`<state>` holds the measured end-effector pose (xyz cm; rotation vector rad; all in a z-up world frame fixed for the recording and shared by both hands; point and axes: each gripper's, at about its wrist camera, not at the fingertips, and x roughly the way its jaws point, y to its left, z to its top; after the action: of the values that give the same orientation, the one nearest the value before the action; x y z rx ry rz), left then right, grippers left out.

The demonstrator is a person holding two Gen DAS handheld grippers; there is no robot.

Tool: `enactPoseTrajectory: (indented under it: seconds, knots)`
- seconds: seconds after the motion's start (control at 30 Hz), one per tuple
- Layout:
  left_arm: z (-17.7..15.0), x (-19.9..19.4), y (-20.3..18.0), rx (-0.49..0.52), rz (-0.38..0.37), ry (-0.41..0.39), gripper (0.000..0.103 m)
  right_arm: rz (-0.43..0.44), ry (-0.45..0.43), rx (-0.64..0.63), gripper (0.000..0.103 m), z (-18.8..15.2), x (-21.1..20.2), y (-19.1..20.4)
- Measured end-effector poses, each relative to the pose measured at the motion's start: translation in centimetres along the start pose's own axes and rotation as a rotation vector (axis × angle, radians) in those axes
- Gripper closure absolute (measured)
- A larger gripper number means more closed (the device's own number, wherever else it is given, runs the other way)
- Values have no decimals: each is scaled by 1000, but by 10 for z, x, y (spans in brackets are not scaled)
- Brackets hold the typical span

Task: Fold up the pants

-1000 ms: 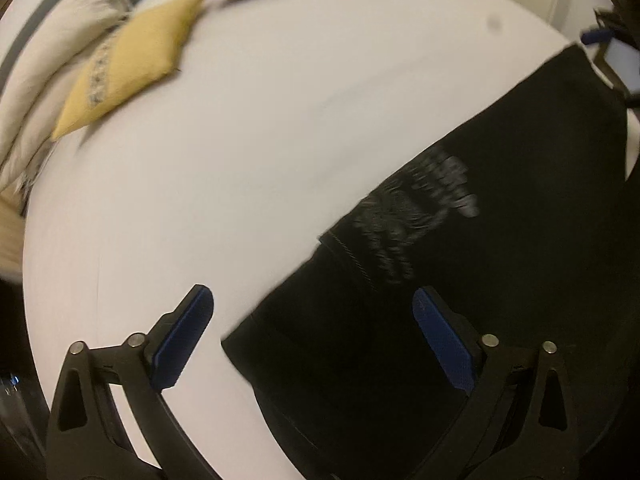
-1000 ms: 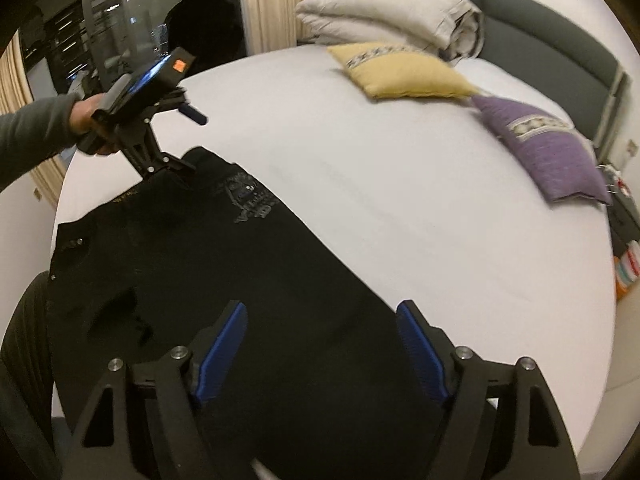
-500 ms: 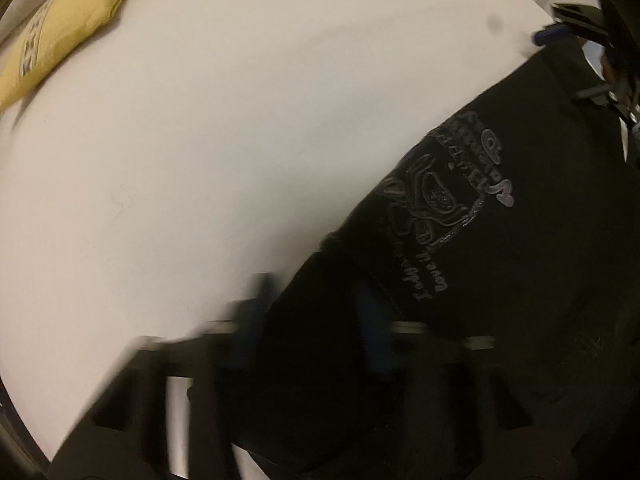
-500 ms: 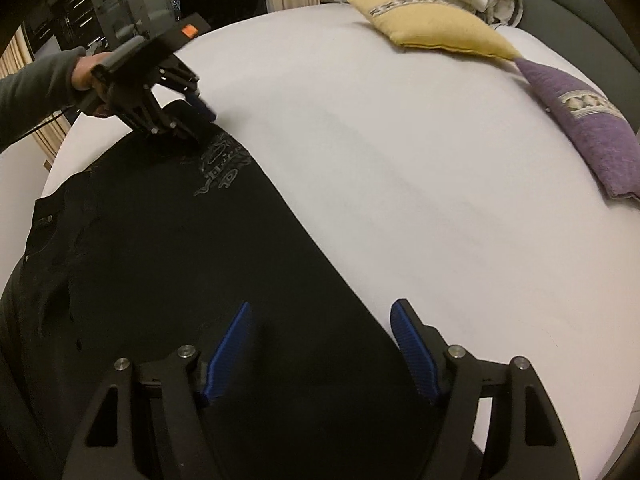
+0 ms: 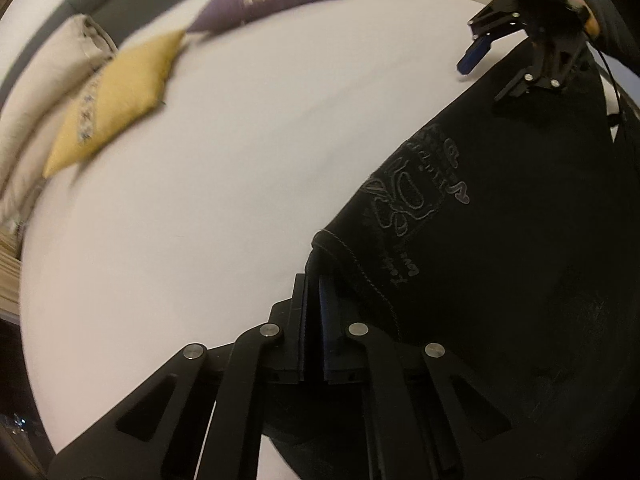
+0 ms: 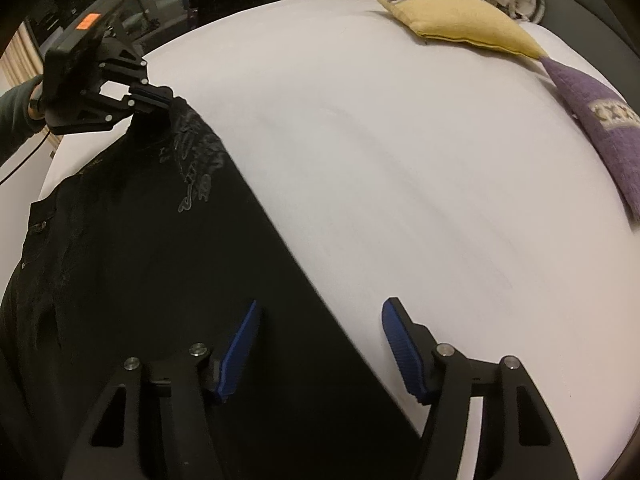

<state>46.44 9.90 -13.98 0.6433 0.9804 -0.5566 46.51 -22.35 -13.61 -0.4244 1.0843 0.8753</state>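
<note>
Here, left hand-held gripper (image 5: 313,300) clenched on pants (image 5: 500,260) hem corner | right hand-held gripper (image 6: 320,344) released, straddling edge | advice: grasp before lifting from bed (image 6: 400,160).

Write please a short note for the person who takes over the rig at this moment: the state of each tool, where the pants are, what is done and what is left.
Left tool: shut on the corner of the black pants, near the printed design; that corner is raised off the bed.
Right tool: open, holding nothing, straddling the pants' long edge further along.
Pants: spread flat on the white bed; yellow cushion and purple cushion lie apart from them.
Done: one corner gripped.
Left: close the right tool on the edge, then make the fold; no fold is visible yet.
</note>
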Motion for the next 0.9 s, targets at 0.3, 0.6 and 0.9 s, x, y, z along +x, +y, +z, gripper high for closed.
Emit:
enactPoseTrajectory:
  seconds: [0.3,0.6,0.9]
  knots:
    - [-13,-42,-23,30,73,-131,100,43,40,-85,52,23,9,12]
    - [-29,-65,-50,30,109,-138,100,37,104,-140,95,33,7,18]
    - [-43,-122,-70,-6,131,-201,100,-168,-40,-195,99,17,-67,69]
